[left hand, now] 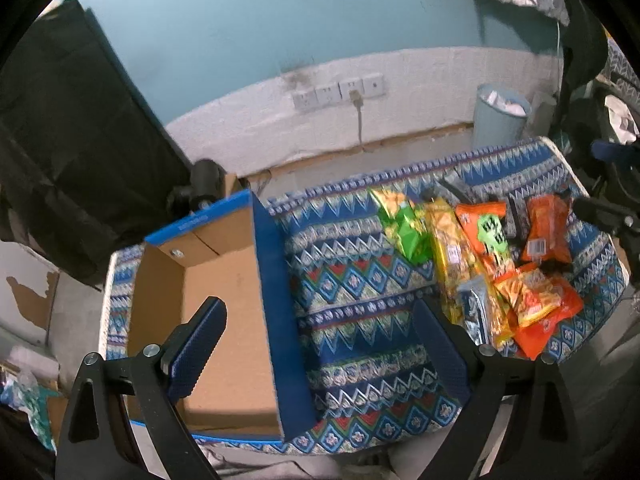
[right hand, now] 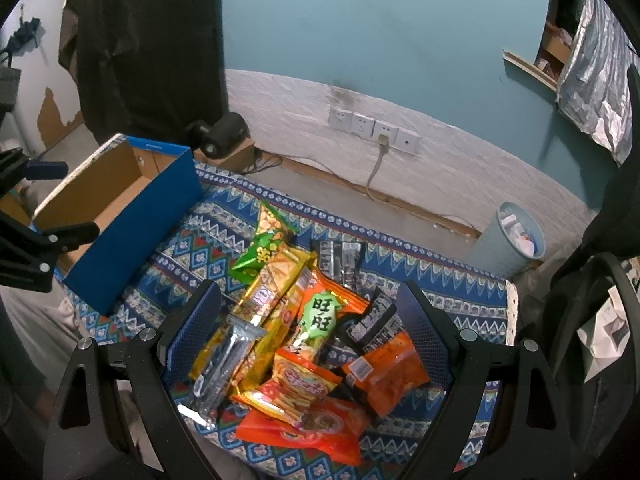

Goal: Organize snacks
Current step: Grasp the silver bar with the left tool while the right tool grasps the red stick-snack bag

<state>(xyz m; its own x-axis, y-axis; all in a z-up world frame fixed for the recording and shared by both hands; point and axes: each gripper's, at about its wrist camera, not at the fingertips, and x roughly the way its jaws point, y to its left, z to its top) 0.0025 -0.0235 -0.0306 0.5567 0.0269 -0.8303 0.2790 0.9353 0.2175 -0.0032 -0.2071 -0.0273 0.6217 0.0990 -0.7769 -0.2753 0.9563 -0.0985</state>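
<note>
A pile of snack packets (right hand: 304,340) lies on the patterned cloth: green, yellow, orange, silver and black ones. The same pile (left hand: 492,264) sits at the right in the left wrist view. An open blue cardboard box (left hand: 224,304) with a bare brown floor stands at the left of the cloth; it appears as the blue box (right hand: 132,220) in the right wrist view. My left gripper (left hand: 320,328) hangs open above the box's right wall. My right gripper (right hand: 308,316) hangs open over the snack pile, holding nothing.
The patterned blue cloth (left hand: 352,312) covers a small table. Behind it are a white and teal wall with sockets (right hand: 372,128), a pale blue waste bin (right hand: 516,240) and a black camera (right hand: 222,132). Dark fabric (left hand: 68,136) hangs at the left.
</note>
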